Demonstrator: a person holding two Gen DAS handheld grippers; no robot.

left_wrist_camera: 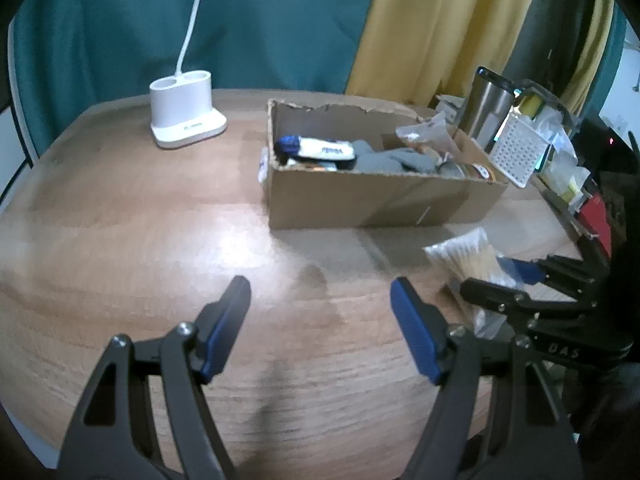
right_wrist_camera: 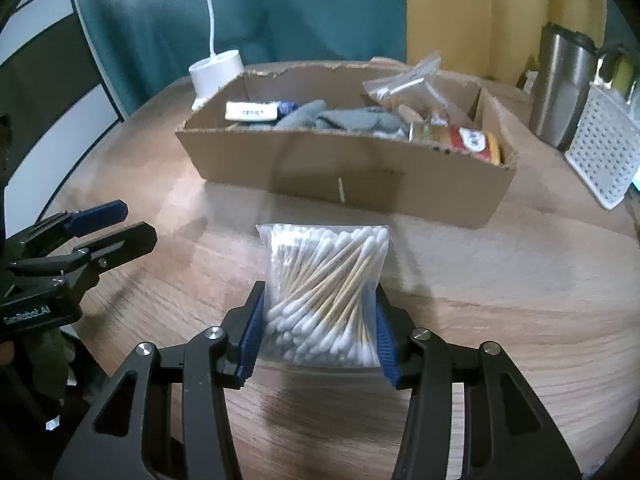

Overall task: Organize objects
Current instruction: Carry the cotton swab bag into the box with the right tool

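Centrally, a cardboard box (right_wrist_camera: 344, 160) is seen on the wooden table (right_wrist_camera: 500, 300), filled with a white tube (right_wrist_camera: 251, 112), grey cloth (right_wrist_camera: 352, 120), jars (right_wrist_camera: 476, 142) and a plastic bag (right_wrist_camera: 404, 84). Just before it, the cotton swab bag (right_wrist_camera: 324, 280) is clamped by the right gripper (right_wrist_camera: 320, 320). Jars are half hidden. The left gripper (left_wrist_camera: 320, 312) is held apart, empty.

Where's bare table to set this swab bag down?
Bare wood lies between the lamp base, the cardboard box and the open left gripper. The table's right edge is crowded: steel mug, white basket. The right gripper grips the swab bag.
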